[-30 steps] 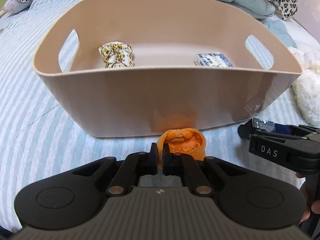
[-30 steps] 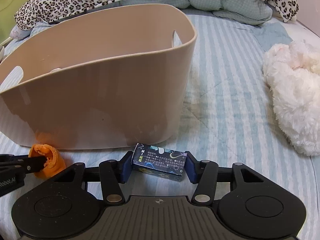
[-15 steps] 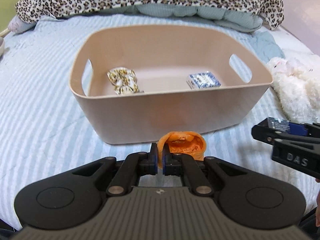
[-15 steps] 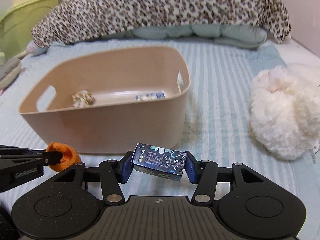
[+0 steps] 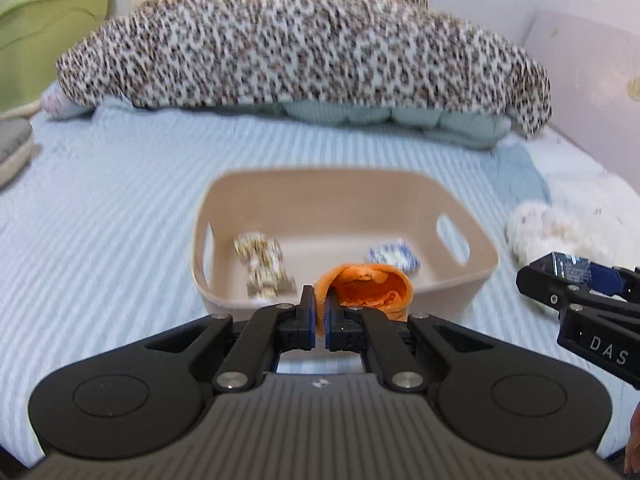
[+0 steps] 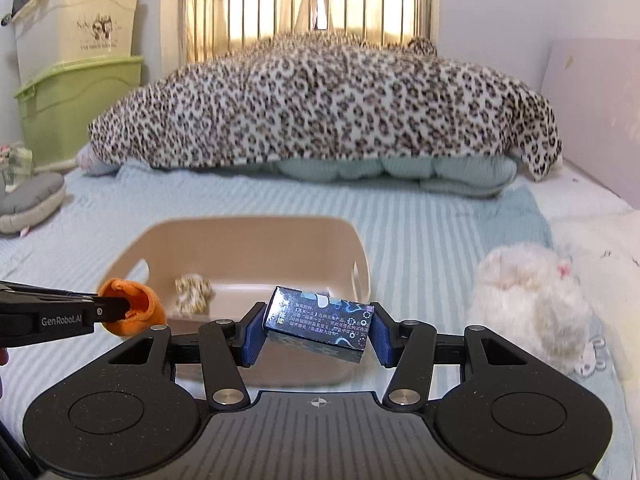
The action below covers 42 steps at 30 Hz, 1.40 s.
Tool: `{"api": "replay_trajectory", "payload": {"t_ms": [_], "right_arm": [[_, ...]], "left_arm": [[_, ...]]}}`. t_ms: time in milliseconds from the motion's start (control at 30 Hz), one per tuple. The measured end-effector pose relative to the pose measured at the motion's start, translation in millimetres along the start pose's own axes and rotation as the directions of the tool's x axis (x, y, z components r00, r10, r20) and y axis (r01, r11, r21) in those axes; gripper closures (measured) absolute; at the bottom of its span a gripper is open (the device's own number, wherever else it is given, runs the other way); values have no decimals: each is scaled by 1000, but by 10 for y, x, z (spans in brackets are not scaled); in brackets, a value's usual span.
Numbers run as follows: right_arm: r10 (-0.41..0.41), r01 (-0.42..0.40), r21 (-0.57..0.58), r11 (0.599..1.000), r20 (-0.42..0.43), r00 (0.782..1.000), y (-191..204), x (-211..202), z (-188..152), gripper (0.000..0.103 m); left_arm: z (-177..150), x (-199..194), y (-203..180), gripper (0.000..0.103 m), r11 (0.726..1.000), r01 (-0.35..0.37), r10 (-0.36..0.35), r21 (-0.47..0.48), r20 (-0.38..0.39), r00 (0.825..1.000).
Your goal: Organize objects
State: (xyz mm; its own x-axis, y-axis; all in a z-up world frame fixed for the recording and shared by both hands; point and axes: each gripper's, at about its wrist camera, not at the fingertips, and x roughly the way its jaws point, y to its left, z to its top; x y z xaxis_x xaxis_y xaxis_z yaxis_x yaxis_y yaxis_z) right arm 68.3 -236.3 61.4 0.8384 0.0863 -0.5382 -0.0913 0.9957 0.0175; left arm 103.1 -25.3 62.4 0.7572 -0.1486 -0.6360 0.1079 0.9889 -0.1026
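Left cam: smooth tan bin point(image 5: 344, 200) holds a crumpled floral cloth point(image 5: 262, 264) and a small blue packet point(image 5: 394, 255). Left gripper point(image 5: 320, 312) pinches a soft orange cloth point(image 5: 366, 286) over the bin's near rim.

Right cam: right gripper point(image 6: 318, 330) clamps a glossy dark box point(image 6: 318, 322) above the bin point(image 6: 248, 240).

A blue-striped bed point(image 6: 420, 216) with a leopard blanket point(image 6: 320, 108) meets backlit railings point(image 6: 304, 8) and stacked bins point(image 6: 76, 80).
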Motion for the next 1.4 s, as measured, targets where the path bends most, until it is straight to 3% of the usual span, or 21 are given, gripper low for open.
{"api": "replay_trajectory", "payload": {"t_ms": [233, 400, 600, 800, 1067, 1167, 1200, 1233, 1300, 1400], "right_arm": [[5, -8, 33, 999, 94, 996, 54, 14, 296, 53], [7, -14, 64, 998, 98, 995, 140, 289, 442, 53], [1, -5, 89, 996, 36, 999, 265, 795, 473, 53], [-27, 34, 98, 995, -73, 997, 269, 1298, 368, 53], [-47, 68, 97, 993, -211, 976, 240, 1655, 176, 53], [-51, 74, 85, 994, -242, 969, 265, 1689, 120, 53], [-50, 72, 82, 994, -240, 970, 275, 1672, 118, 53], [-47, 68, 82, 994, -231, 972, 277, 1642, 123, 45], [-54, 72, 79, 994, -209, 976, 268, 1554, 134, 43], [-56, 72, 86, 994, -175, 983, 225, 1377, 175, 33]], "left_arm": [[262, 57, 49, 99, 999, -18, 20, -35, 62, 998], [387, 314, 112, 99, 996, -69, 72, -57, 59, 996], [482, 879, 250, 99, 989, -119, 117, -87, -20, 993], [404, 1441, 306, 99, 988, -141, 129, -68, -155, 979], [234, 1684, 263, 98, 991, -130, 121, -19, -266, 956], [221, 1640, 262, 93, 994, -109, 98, -22, -274, 957], [234, 1612, 250, 86, 994, -104, 95, -19, -269, 958], [238, 1570, 231, 81, 994, -109, 103, -10, -265, 959], [287, 1517, 196, 47, 991, -135, 131, 4, -251, 959], [342, 1362, 190, 41, 992, -126, 123, 0, -219, 968]]}}
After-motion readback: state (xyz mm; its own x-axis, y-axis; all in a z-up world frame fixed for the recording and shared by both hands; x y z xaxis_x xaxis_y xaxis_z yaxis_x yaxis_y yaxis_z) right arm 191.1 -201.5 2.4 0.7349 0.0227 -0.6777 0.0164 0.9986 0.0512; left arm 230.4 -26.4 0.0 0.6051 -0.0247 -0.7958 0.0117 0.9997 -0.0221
